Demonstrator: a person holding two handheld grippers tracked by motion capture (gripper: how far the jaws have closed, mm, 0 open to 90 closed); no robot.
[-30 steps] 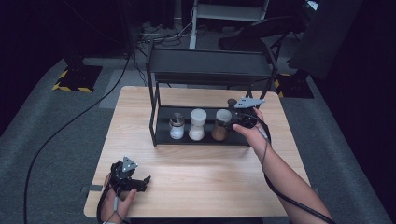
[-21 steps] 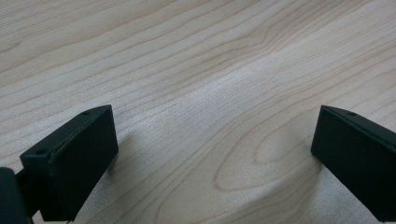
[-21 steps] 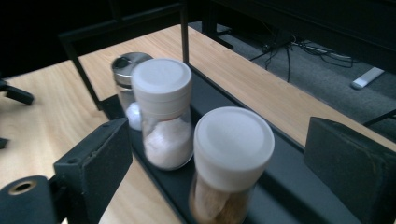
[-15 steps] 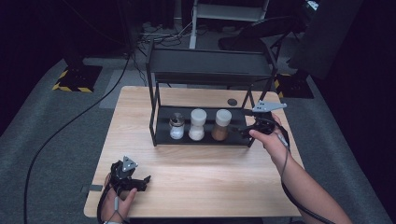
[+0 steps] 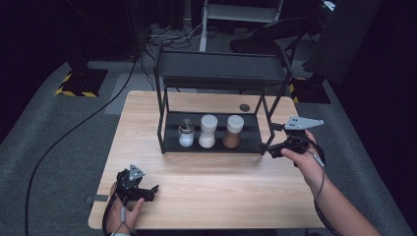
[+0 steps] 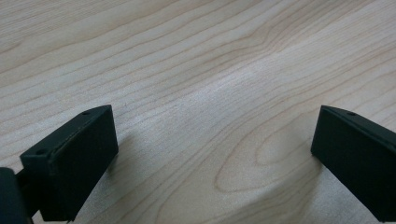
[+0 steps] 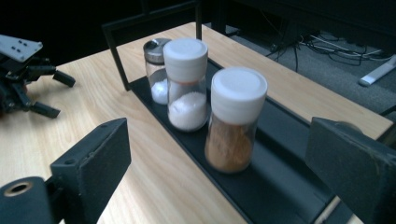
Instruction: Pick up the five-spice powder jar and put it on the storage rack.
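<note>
A black two-tier rack (image 5: 169, 123) stands mid-table. On its bottom shelf are a metal-lidded glass shaker (image 5: 186, 132) (image 7: 156, 70), a white-capped jar of white grains (image 5: 207, 131) (image 7: 187, 84) and a white-capped jar of brown spice (image 5: 232, 132) (image 7: 233, 121). My right gripper (image 5: 269, 147) (image 7: 219, 140) hovers just outside the rack's right end, pointing at the jars. Its jaws have just been opening and stand open, with nothing between them. My left gripper (image 5: 150, 191) (image 6: 212, 135) (image 7: 28, 79) rests open on the wooden table (image 5: 221, 182) at the front left, over bare wood.
The rack's empty top shelf (image 5: 221, 69) overhangs the jars. A small dark round thing (image 5: 244, 106) lies on the table behind the rack. On the grey floor around the table are a black cable (image 5: 74, 130), a yellow-and-black striped base (image 5: 78, 81) and a chair (image 5: 275, 34).
My right gripper has drawn back to the right, from the brown spice jar to beyond the rack's right end. The jar stays on the shelf. The left gripper has kept still.
</note>
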